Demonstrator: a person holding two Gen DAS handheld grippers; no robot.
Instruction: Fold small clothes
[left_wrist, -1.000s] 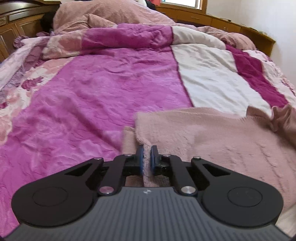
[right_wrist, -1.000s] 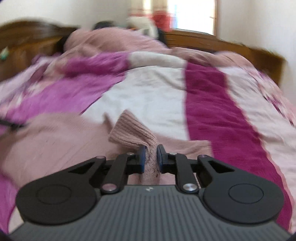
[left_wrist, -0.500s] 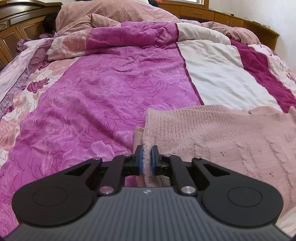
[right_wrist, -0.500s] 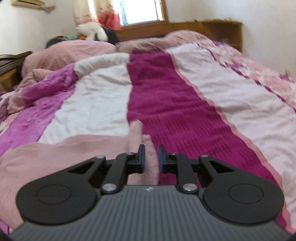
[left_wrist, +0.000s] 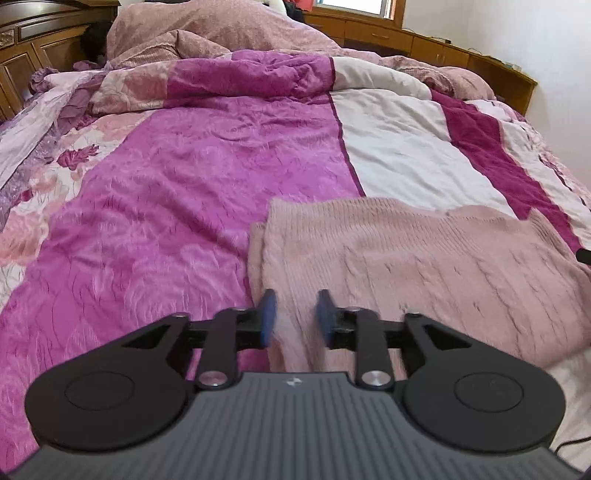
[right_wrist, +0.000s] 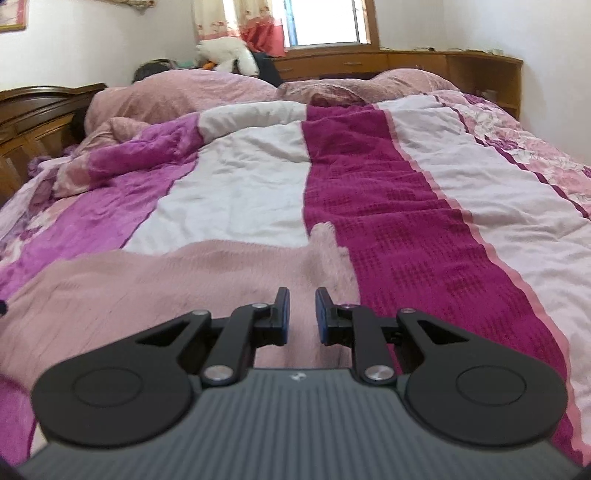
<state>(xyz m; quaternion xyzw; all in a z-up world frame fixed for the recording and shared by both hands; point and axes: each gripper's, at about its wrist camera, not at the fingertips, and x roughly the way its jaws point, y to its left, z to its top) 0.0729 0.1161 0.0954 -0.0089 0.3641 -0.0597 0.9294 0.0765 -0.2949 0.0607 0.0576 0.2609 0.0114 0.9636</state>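
Pink knit sweater (left_wrist: 424, 266), lower right of frame on quilt (left_wrist: 184, 221): soft, light, limp, best pinched at edges; left gripper (left_wrist: 294, 317) opening off it, right gripper (right_wrist: 301, 315) slightly parted, grip unclear.

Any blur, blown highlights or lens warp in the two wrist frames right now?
Left wrist: the blue pads are smeared as the jaws open, and the pink knit sweater between them is soft near the lens; the quilt bows from the fisheye. Right wrist: the window is blown out white, the sweater edge is slightly soft, the pads are sharp.
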